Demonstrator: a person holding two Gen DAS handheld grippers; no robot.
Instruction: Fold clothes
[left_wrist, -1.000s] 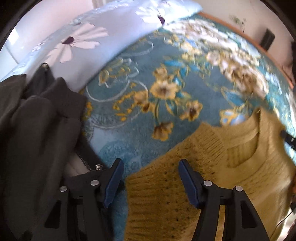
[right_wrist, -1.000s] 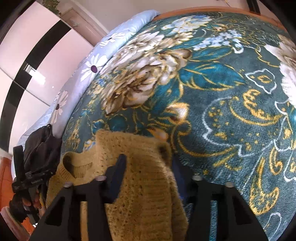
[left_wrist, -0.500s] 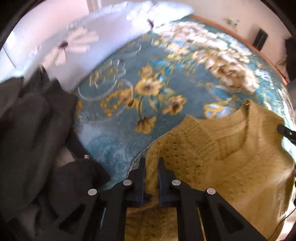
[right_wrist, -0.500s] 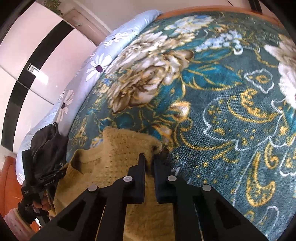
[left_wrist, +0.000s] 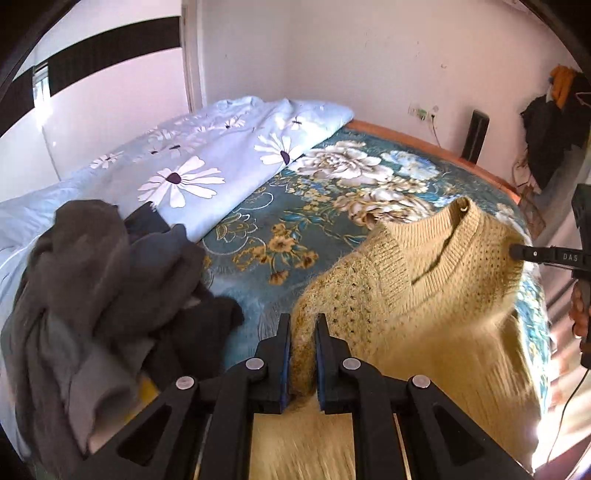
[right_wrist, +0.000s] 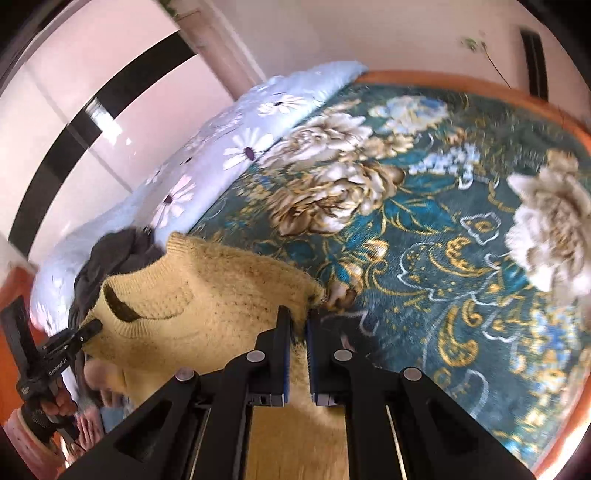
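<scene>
A mustard-yellow knitted sweater (left_wrist: 436, 310) hangs stretched between both grippers above the bed. My left gripper (left_wrist: 302, 325) is shut on one shoulder of it, yellow knit bunched between the blue pads. My right gripper (right_wrist: 297, 319) is shut on the other shoulder of the sweater (right_wrist: 207, 295). The neck opening faces up between the two grips. In the left wrist view the right gripper's black tip (left_wrist: 517, 253) shows pinching the far shoulder, and in the right wrist view the left gripper (right_wrist: 90, 328) shows at the collar's left, held by a hand (right_wrist: 55, 400).
The bed carries a teal blanket with large flowers (right_wrist: 424, 229). A pale blue daisy-print duvet (left_wrist: 207, 162) lies along its far left. A heap of dark grey clothes (left_wrist: 99, 280) sits left of the sweater. Dark garments hang on the wall (left_wrist: 554, 133) at the right.
Both grippers went from open around the sweater's shoulders to shut on them. They then rose, lifting the sweater off the blanket, and more of the room's walls came into view.
</scene>
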